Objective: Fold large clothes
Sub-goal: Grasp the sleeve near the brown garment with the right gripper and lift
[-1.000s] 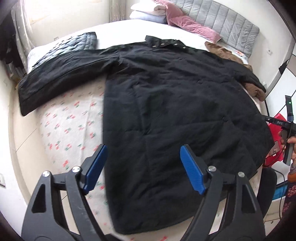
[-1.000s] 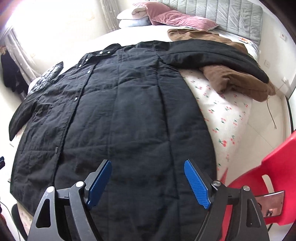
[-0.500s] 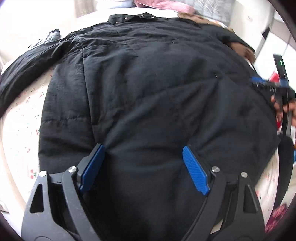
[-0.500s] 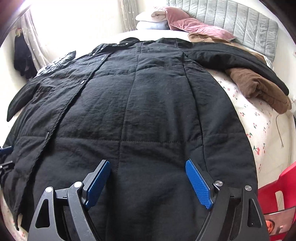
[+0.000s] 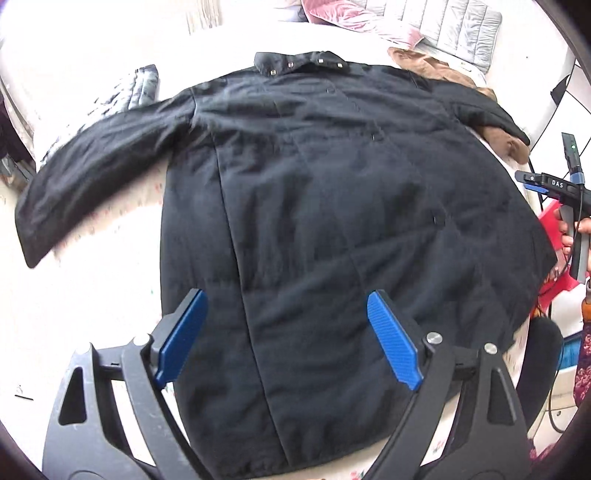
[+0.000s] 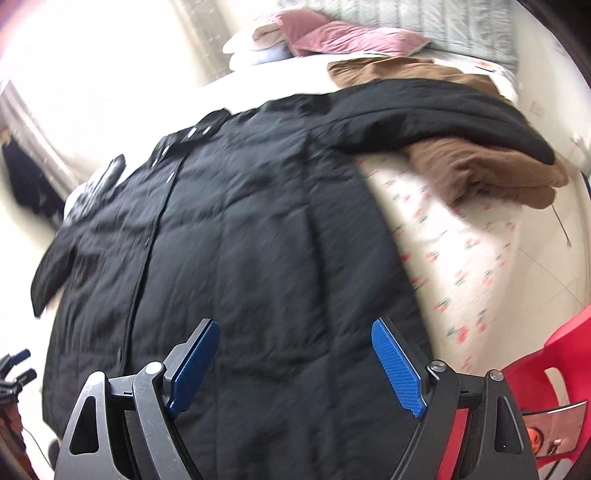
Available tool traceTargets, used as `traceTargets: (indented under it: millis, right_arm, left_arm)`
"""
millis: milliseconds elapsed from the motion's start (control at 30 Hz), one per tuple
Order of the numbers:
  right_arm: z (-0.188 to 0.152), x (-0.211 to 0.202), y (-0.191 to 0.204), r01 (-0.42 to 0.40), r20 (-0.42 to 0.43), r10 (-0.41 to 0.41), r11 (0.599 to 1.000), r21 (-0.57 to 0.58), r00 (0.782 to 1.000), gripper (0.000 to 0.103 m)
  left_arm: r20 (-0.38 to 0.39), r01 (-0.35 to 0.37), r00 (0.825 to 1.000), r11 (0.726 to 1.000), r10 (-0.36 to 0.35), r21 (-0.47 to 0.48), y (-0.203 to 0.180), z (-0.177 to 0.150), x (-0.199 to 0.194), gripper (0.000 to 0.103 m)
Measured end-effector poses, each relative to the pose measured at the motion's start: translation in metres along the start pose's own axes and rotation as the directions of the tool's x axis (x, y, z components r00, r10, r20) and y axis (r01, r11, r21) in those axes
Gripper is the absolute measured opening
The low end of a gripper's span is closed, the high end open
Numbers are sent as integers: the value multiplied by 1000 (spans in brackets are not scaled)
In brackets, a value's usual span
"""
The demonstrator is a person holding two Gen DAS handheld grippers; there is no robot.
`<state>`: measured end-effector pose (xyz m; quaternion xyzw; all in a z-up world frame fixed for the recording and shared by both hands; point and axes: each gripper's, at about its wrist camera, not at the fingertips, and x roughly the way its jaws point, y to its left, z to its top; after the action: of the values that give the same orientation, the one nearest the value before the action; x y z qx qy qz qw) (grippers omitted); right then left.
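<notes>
A large black quilted coat (image 5: 332, 184) lies spread flat on the bed, collar at the far end and hem nearest me. Its left sleeve (image 5: 92, 166) stretches out to the left. The other sleeve (image 6: 443, 118) lies over a brown garment (image 6: 480, 173). My left gripper (image 5: 284, 299) hovers above the coat's lower left part, its jaws opening, with nothing between the blue pads. My right gripper (image 6: 295, 326) hangs over the coat's lower right part, open and empty. In the left wrist view the right gripper (image 5: 546, 184) shows at the right edge, held by a hand.
The floral bed sheet (image 6: 461, 258) shows on both sides of the coat. Pink pillows (image 6: 343, 33) and a grey headboard (image 5: 450, 22) are at the far end. A dark quilted garment (image 5: 136, 88) lies far left. A red chair (image 6: 554, 369) stands by the bed's right side.
Both views swung in close over the coat and back out. The left gripper now sits over the coat's body instead of its left edge. Both pairs of jaws stand slightly wider.
</notes>
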<state>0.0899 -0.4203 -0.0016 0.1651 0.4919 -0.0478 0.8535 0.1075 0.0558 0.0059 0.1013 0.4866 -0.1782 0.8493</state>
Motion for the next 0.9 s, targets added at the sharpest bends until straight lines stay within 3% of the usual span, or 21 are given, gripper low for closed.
traceTargets:
  millis: [267,400,467,600,733,800,867,900]
  right_arm:
    - [67,-16,-99,-44,155,7,971,236,988,86]
    - [91,-10,-158,-185,238,91,894,408,967,86]
    - [101,-2,-179,-215,250,99,844,491,963,86]
    - [119,15,-206,-294,300,141,775,560,944,85]
    - [129,50,-221,-278,285,111,701,657,952,85]
    - [135,63,-222,-264,282,88,683,681,955,84]
    - [146,68,-219,-232,278,45,688,688,959,77]
    - [153,68,-216,-196,269,7,700,686,963,65]
  left_arm:
    - [5,18,1000,996,-18,-88,-4,67,36,90]
    - [-15,63,998,989,-65,-133,-11,85,68,90]
    - [-32,76,996,986,-82,-146,-15,88,87,90]
    - [-24,85,996,984,-90,-159,-20,83,122,90]
    - [59,106,994,976,-96,-188,-18,69,138,90]
    - [106,117,989,977,-99,-179,-17,63,138,90]
    - [105,126,988,978,-109,-164,-16,62,137,90]
    - [98,126,989,979,-111,-158,-15,63,135,90]
